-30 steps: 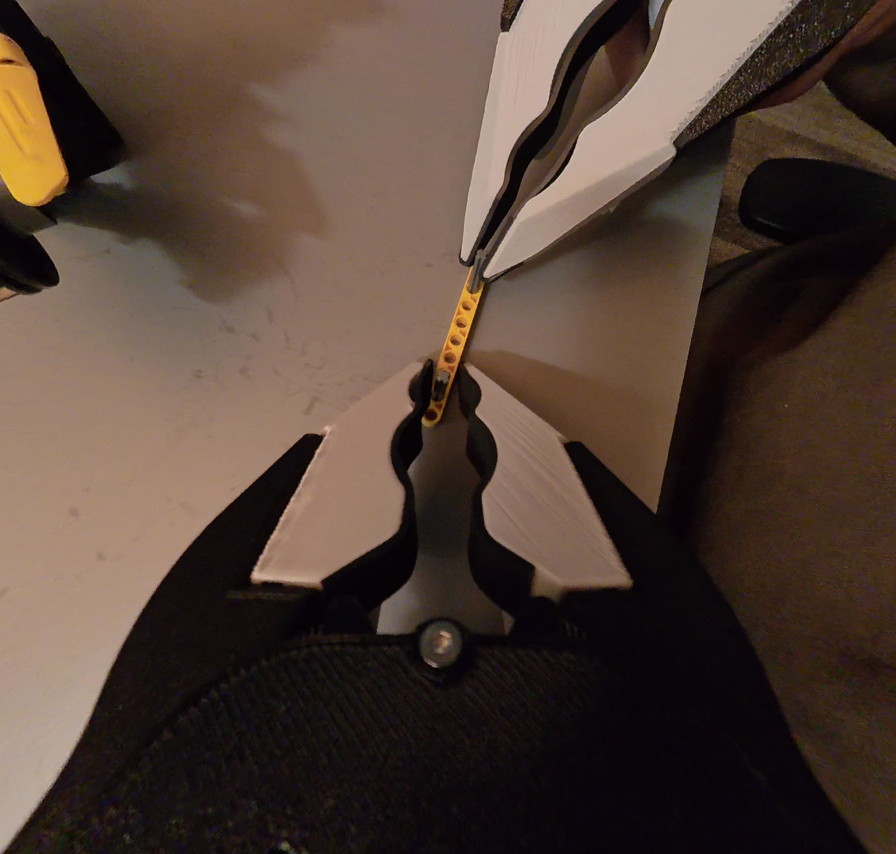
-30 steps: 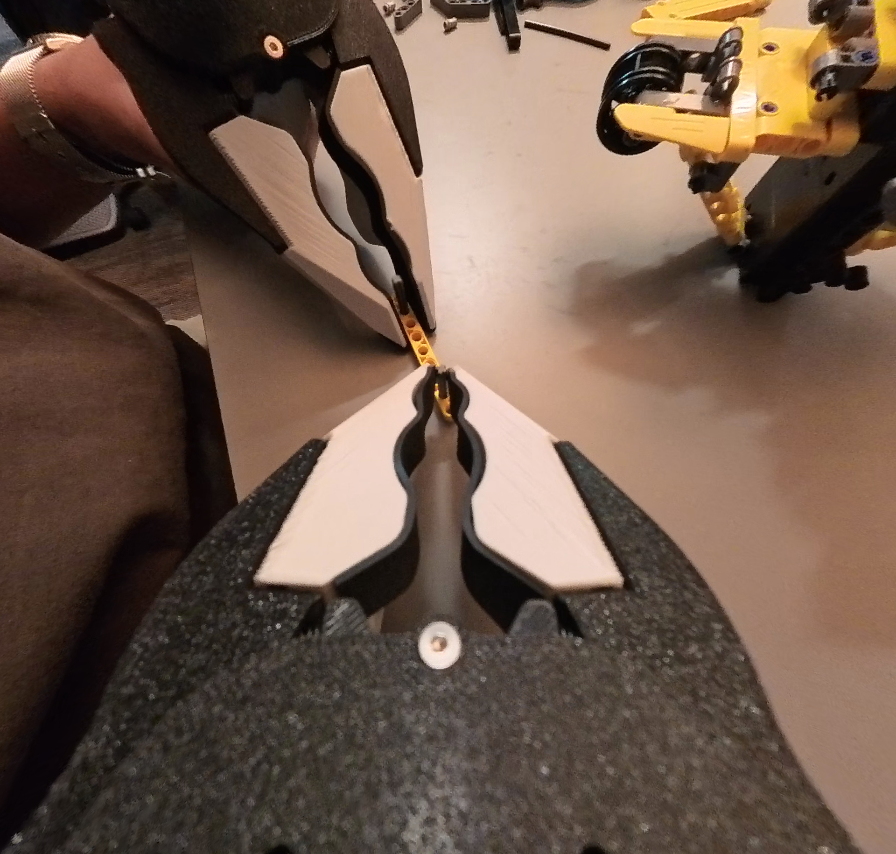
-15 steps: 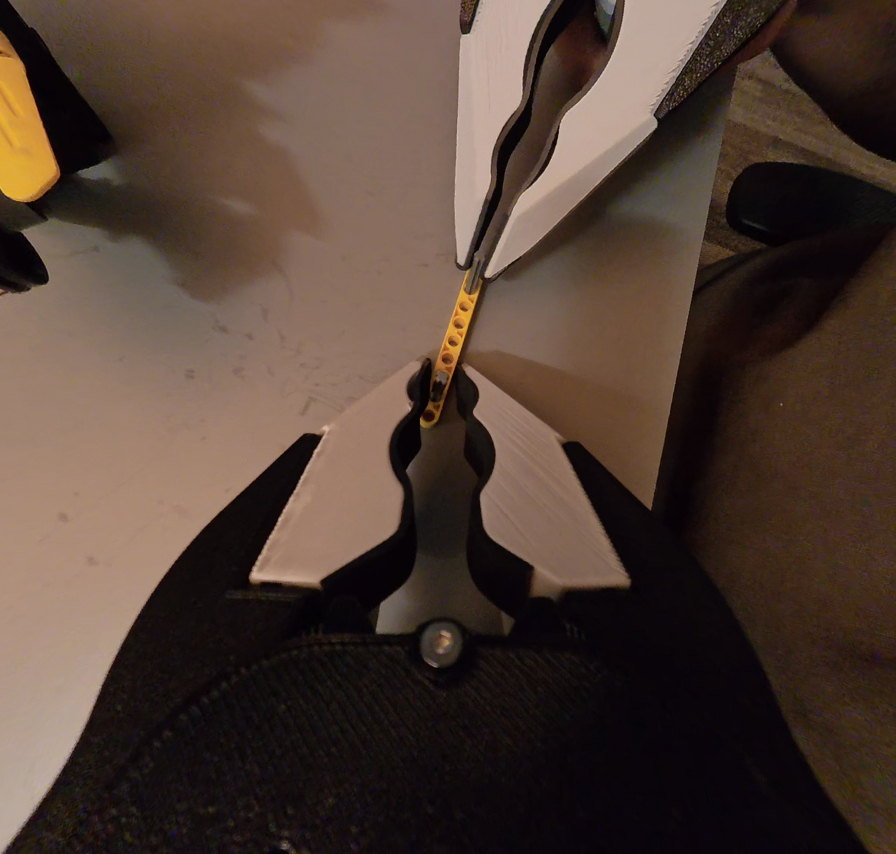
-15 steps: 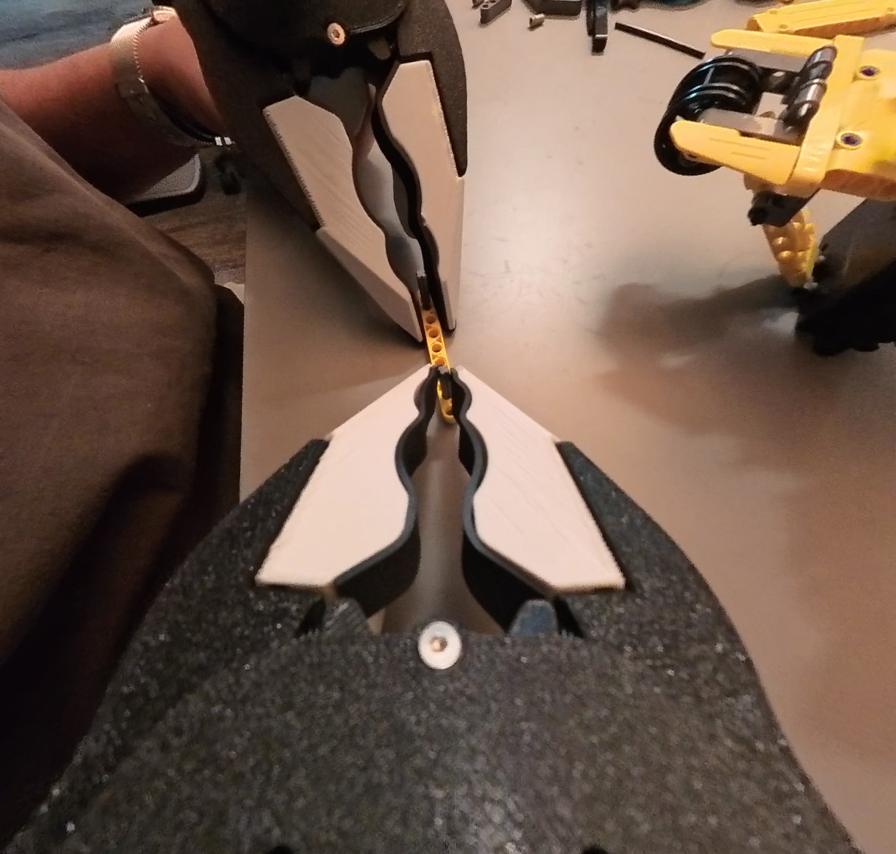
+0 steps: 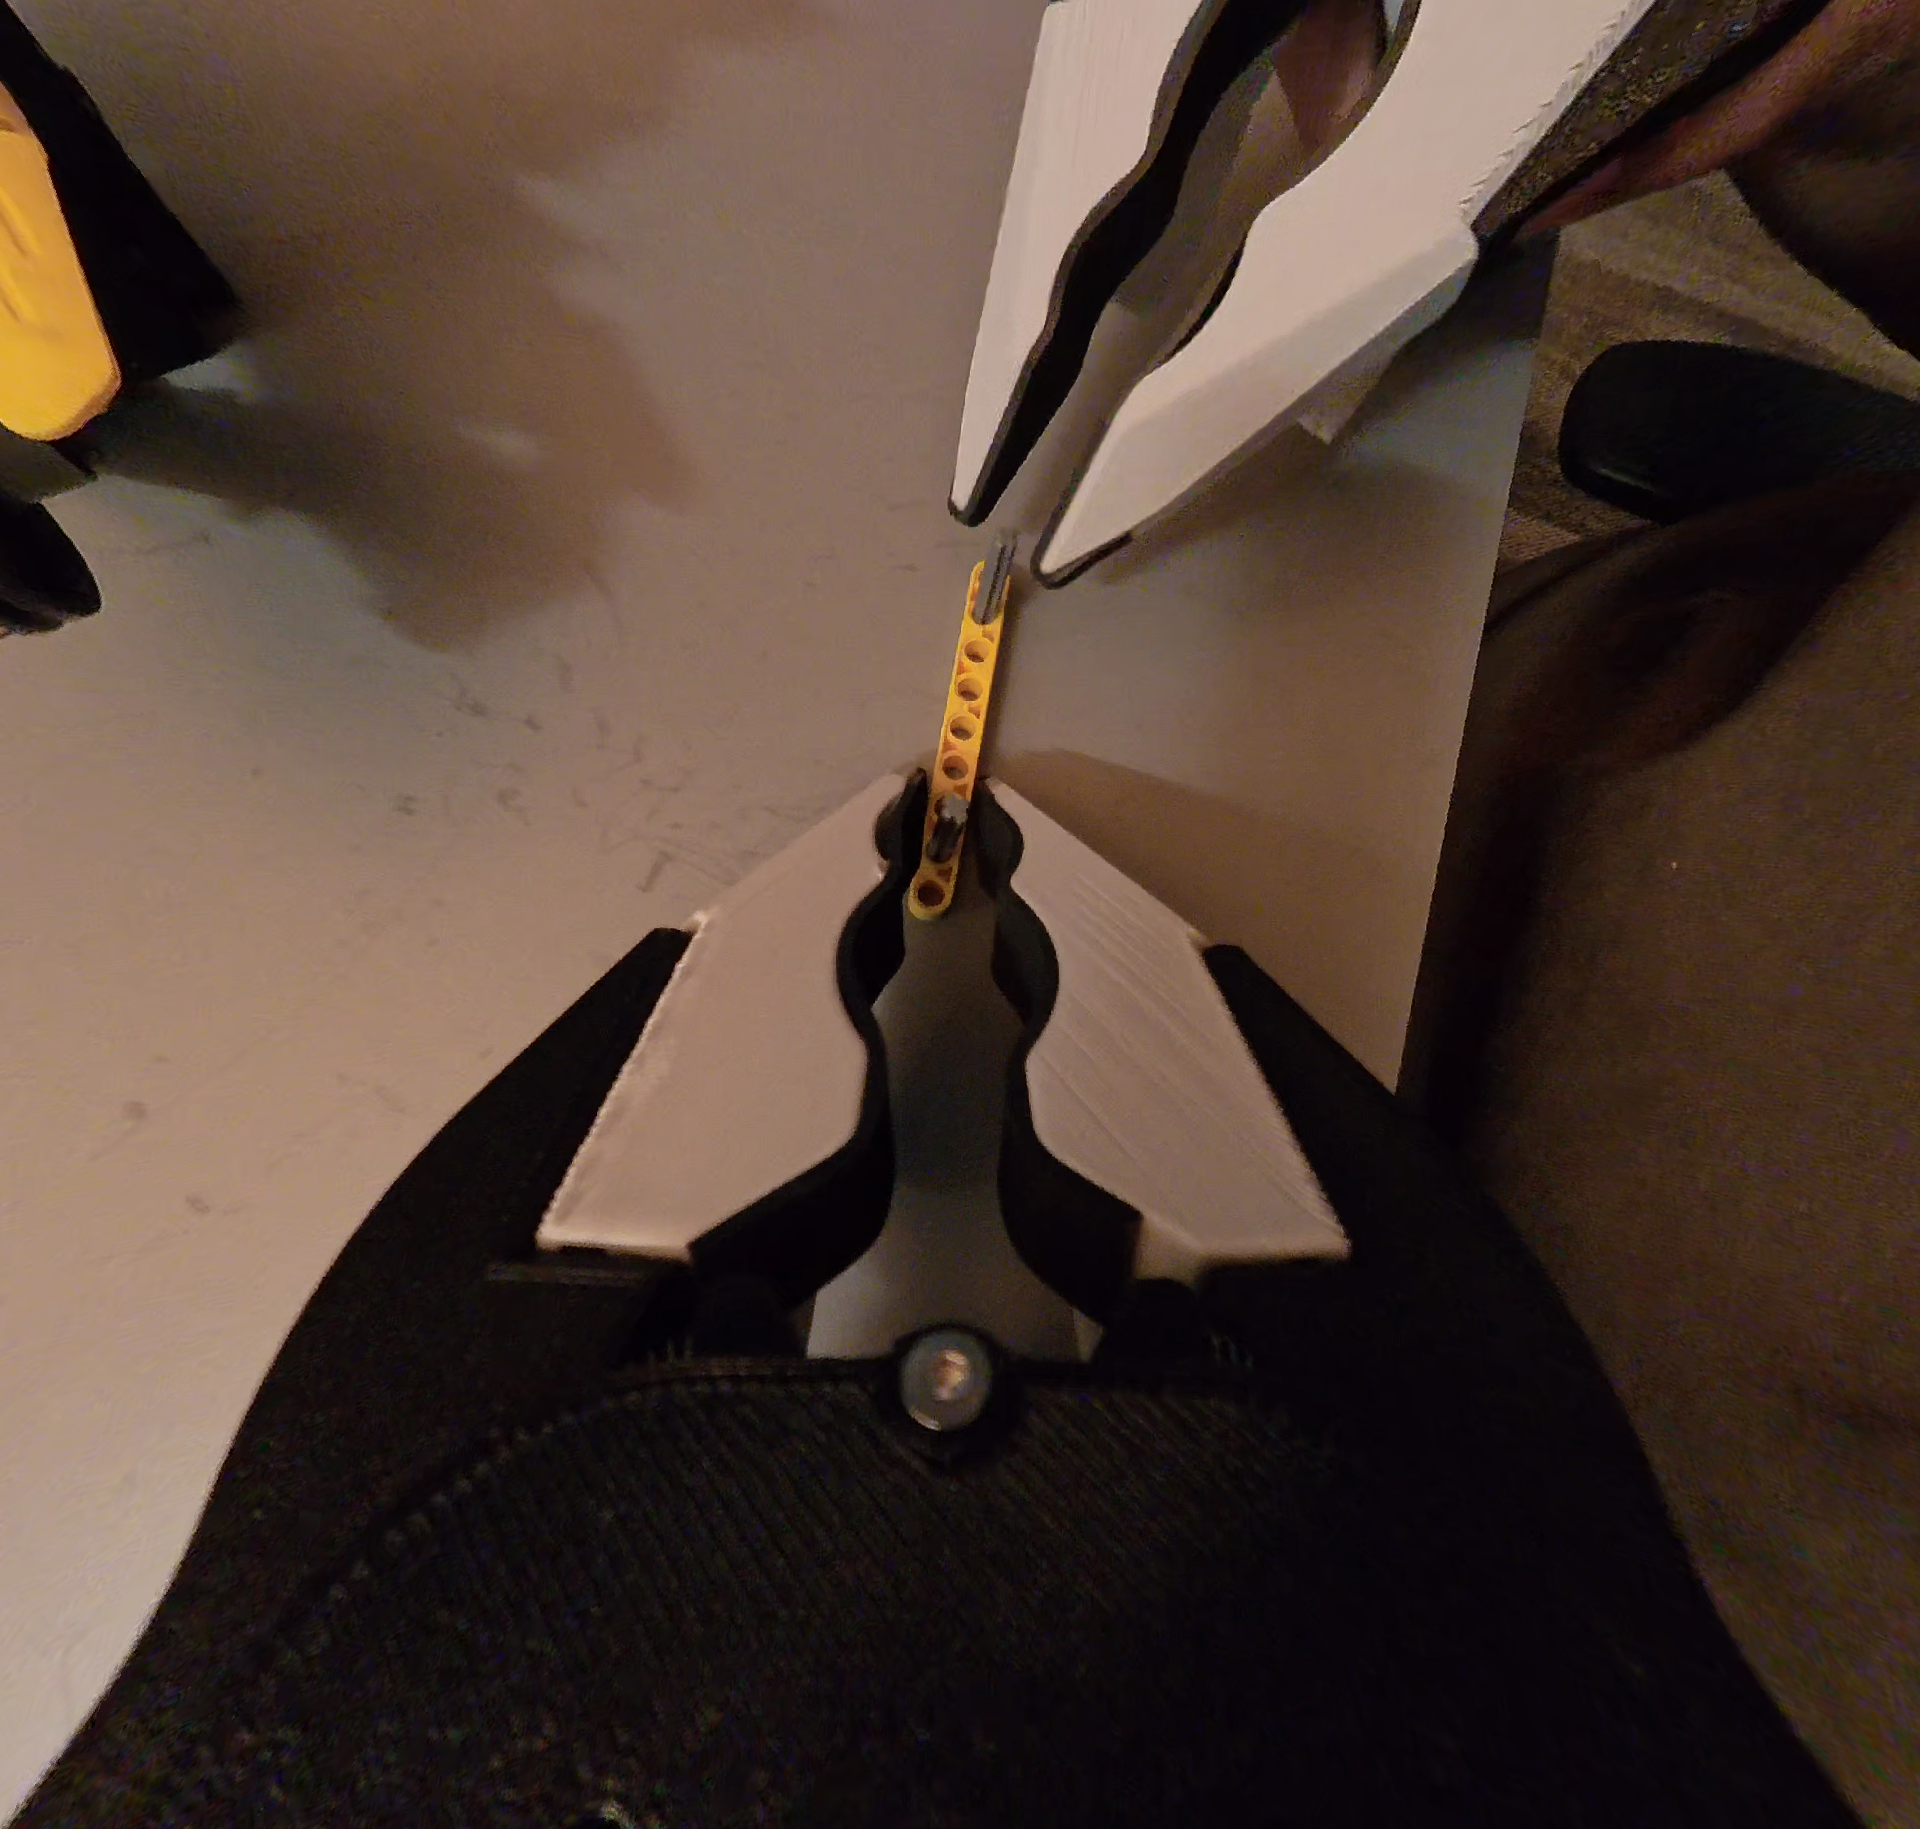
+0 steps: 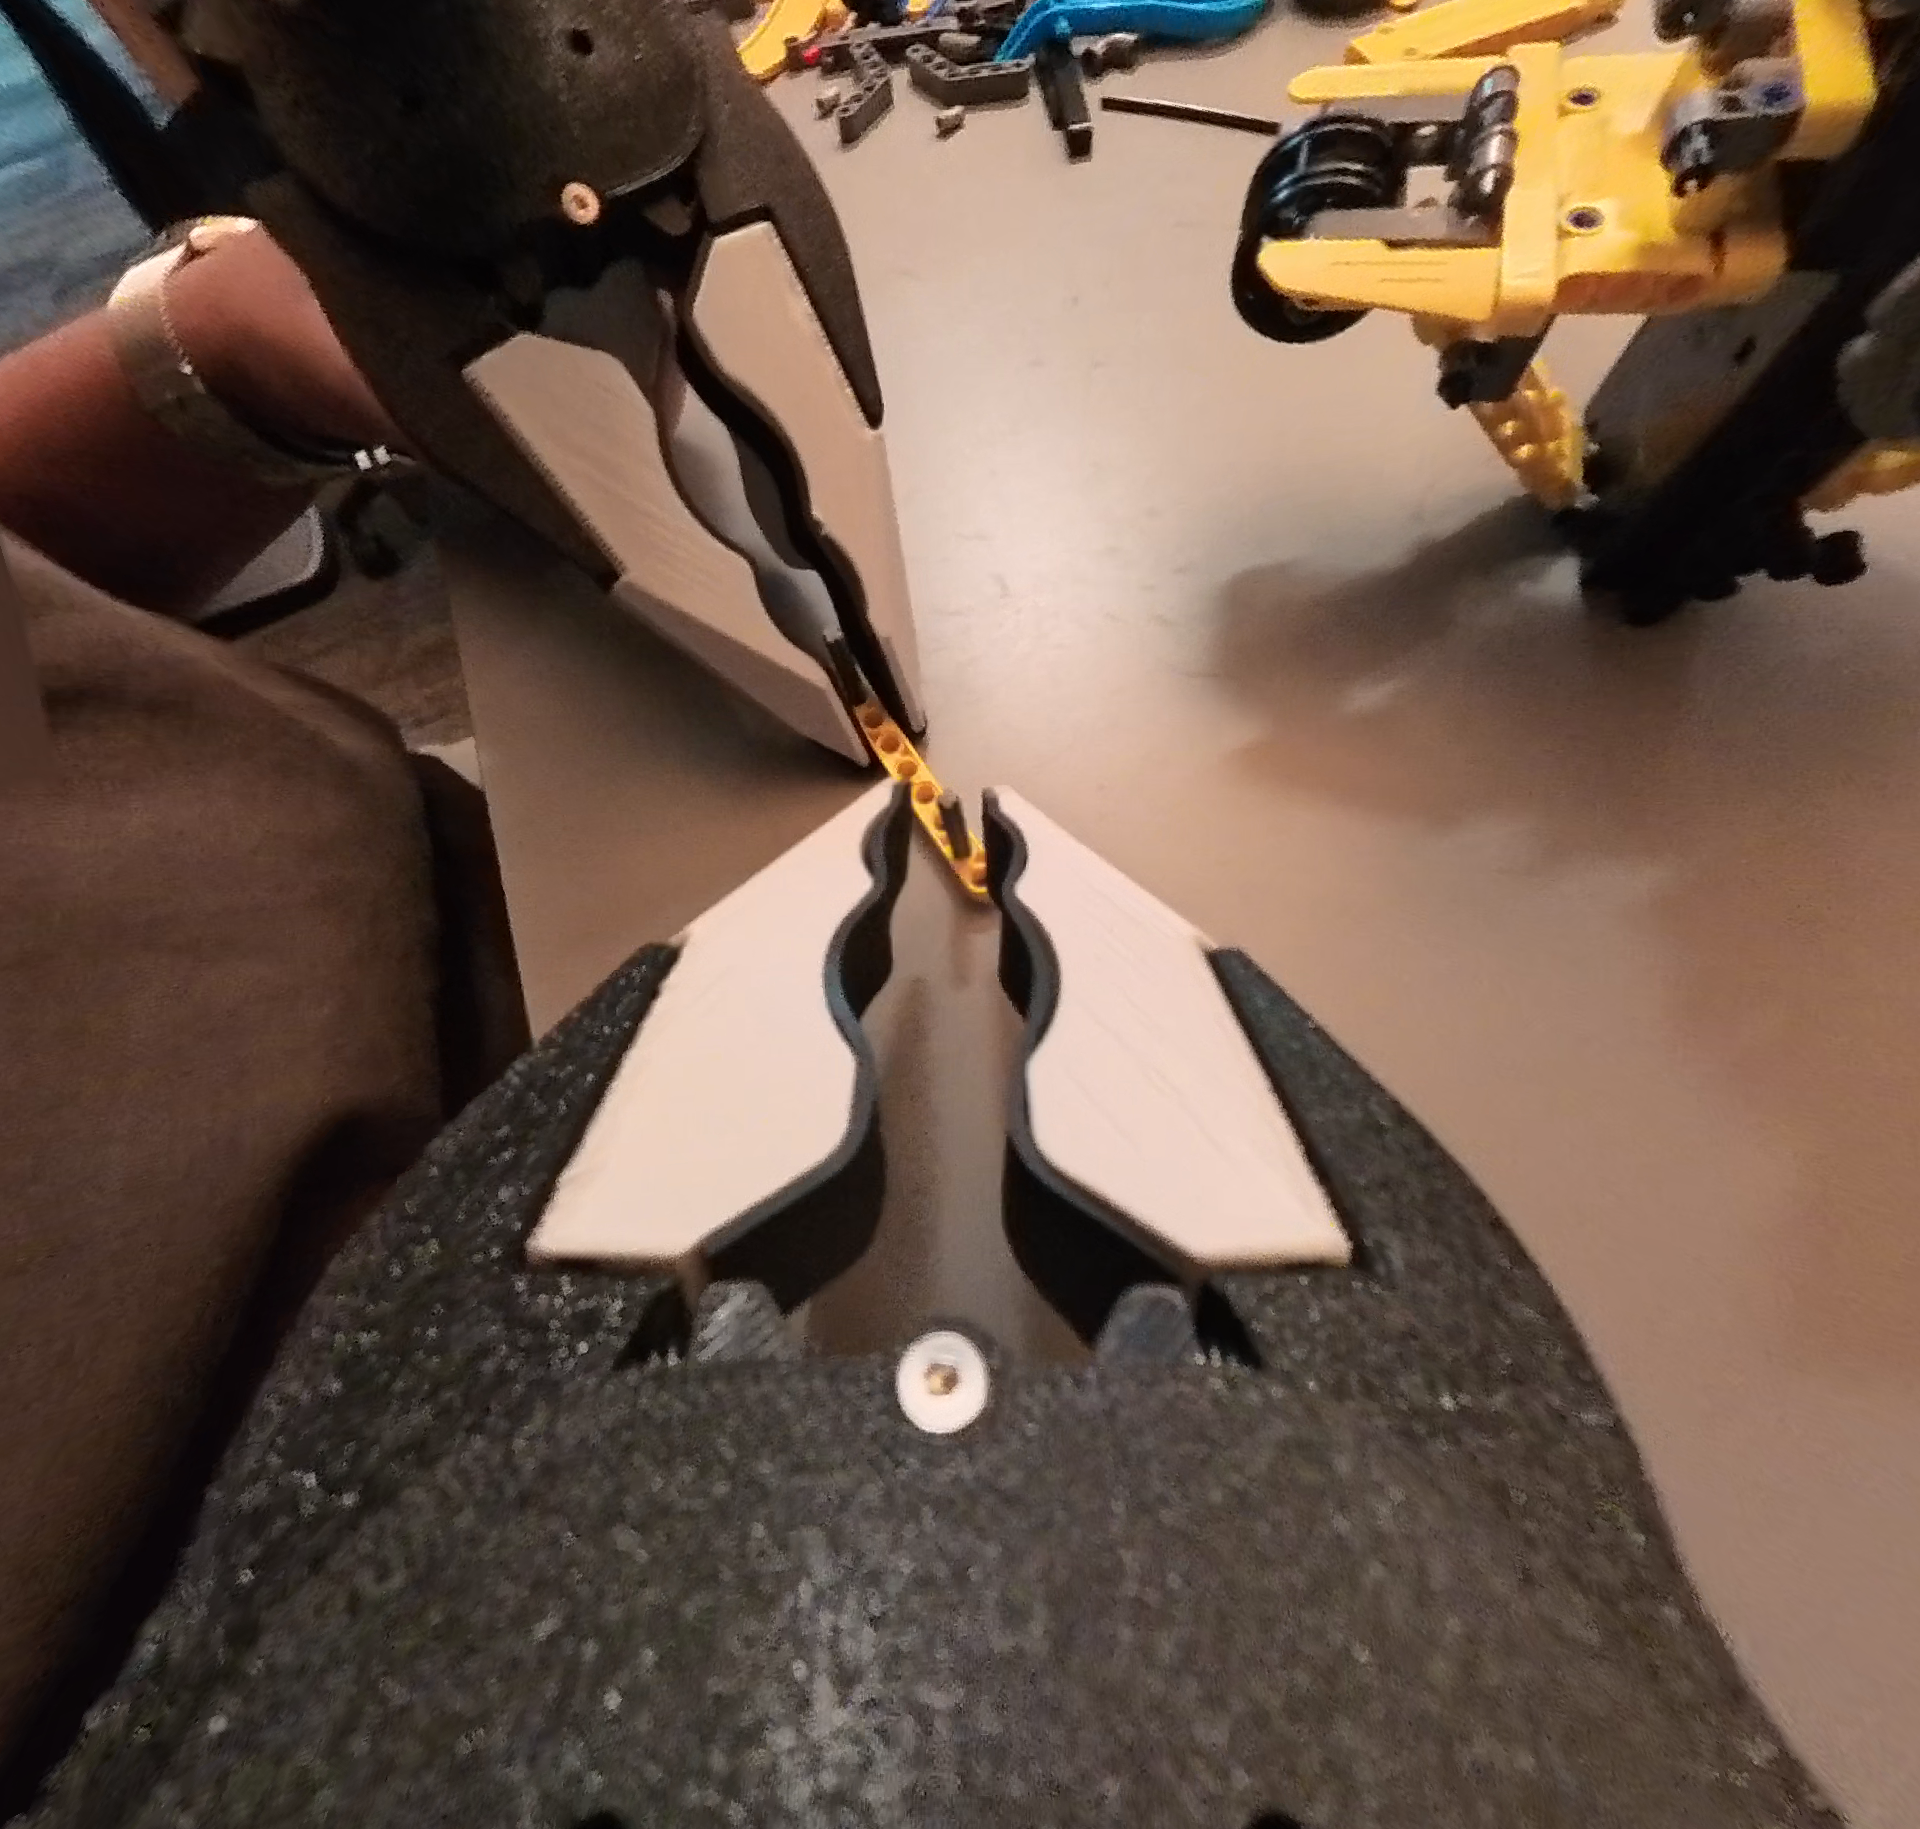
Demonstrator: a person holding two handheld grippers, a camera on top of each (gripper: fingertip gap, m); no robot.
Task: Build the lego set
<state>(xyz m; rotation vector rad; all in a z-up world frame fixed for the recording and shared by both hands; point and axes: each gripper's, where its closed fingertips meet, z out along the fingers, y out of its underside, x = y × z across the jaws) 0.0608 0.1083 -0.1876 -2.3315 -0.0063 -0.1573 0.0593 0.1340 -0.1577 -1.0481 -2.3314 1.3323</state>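
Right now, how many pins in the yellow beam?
2 pins: one at the beam end clamped in the left gripper, one inside the open right gripper; jaws may hide more.

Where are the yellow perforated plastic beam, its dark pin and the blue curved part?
Yellow perforated plastic beam [image 5: 968,704], left wrist view, mid-length.
Dark pin [image 6: 950,811], right wrist view, shaft.
Blue curved part [image 6: 1138,10], right wrist view, middle.

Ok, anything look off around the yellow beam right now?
Only the left gripper clamps the yellow beam. The right gripper is open around the far end's dark pin, not gripping. Nothing looks damaged.
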